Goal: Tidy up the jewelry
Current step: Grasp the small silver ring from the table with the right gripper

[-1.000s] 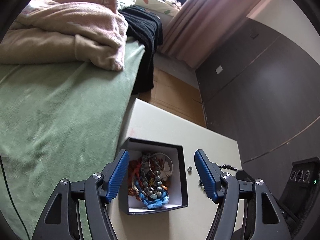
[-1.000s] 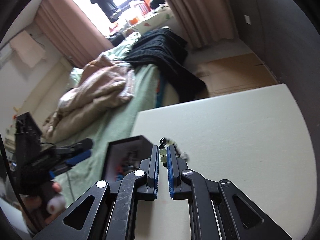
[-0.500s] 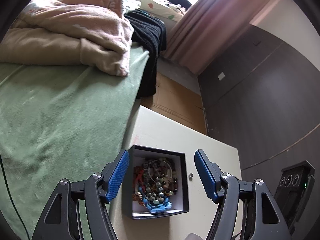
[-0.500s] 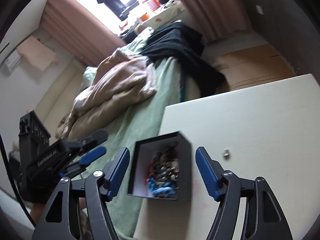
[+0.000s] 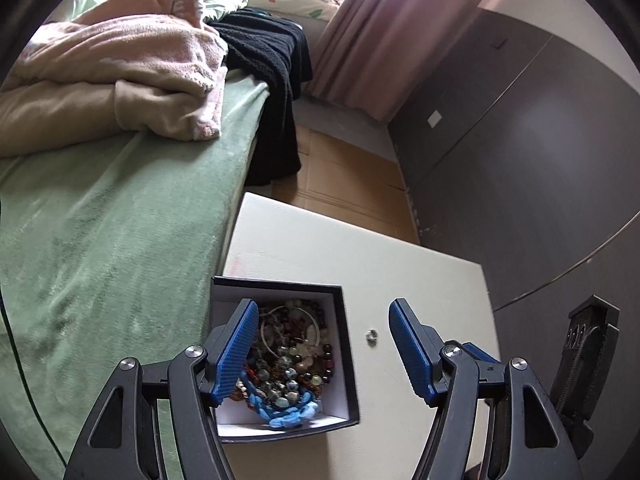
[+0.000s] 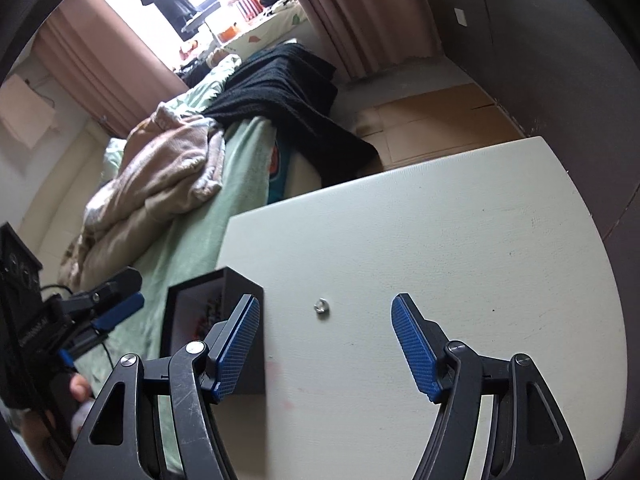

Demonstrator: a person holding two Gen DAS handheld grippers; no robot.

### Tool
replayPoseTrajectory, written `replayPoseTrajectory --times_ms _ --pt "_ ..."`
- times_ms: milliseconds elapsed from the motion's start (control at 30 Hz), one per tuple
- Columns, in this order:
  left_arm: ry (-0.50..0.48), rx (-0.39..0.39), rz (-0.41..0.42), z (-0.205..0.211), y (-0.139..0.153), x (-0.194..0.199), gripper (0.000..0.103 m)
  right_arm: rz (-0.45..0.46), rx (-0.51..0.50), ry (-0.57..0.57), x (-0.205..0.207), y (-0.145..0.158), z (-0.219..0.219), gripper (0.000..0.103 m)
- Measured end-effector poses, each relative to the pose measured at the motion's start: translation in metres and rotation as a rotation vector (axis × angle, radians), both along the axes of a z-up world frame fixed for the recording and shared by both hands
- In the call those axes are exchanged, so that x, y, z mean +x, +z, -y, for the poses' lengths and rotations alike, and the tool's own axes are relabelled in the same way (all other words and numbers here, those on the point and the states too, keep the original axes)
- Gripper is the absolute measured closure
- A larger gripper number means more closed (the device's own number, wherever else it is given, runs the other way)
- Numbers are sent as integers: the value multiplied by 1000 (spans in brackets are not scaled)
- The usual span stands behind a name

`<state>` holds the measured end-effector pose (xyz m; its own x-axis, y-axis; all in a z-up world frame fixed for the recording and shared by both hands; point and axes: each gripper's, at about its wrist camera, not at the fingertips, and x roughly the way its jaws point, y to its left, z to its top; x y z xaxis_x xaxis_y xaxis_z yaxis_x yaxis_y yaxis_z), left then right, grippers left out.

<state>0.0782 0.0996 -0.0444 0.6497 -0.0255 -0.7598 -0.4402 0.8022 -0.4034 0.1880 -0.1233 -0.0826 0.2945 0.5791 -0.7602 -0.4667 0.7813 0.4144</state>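
Beads fill the black box (image 5: 347,344) at the bench (image 6: 460,240) edge beside the bed (image 5: 100,240). A small silver ring (image 6: 321,305) lies just right of the box. Left claw (image 5: 322,344) and right claw (image 6: 326,340) both gape wide, holding nothing.

You've got a white table (image 5: 352,256) carrying 1 black jewelry box (image 5: 347,352) at its bed-side edge, 1 small ring (image 5: 371,335) just beside the box.

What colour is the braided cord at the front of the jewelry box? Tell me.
Light blue; the braided cord shows best in the left wrist view, inside the jewelry box.
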Motion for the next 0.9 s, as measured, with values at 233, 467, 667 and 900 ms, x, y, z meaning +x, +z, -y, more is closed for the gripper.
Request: replayPoseTrajectory --times_ms 233,467,667,900 --pt "35 28 -42 -14 -3 2 34 -21 -77 45 7 -21 -16 34" --pt "52 34 -64 -33 -7 7 34 -56 -116 83 13 -40 -40 54" --pt "56 19 -69 -43 -11 9 34 -85 -201 85 20 -63 -62 69" --pt "64 -1 -65 -51 -11 7 34 13 -330 113 12 -60 -82 71"
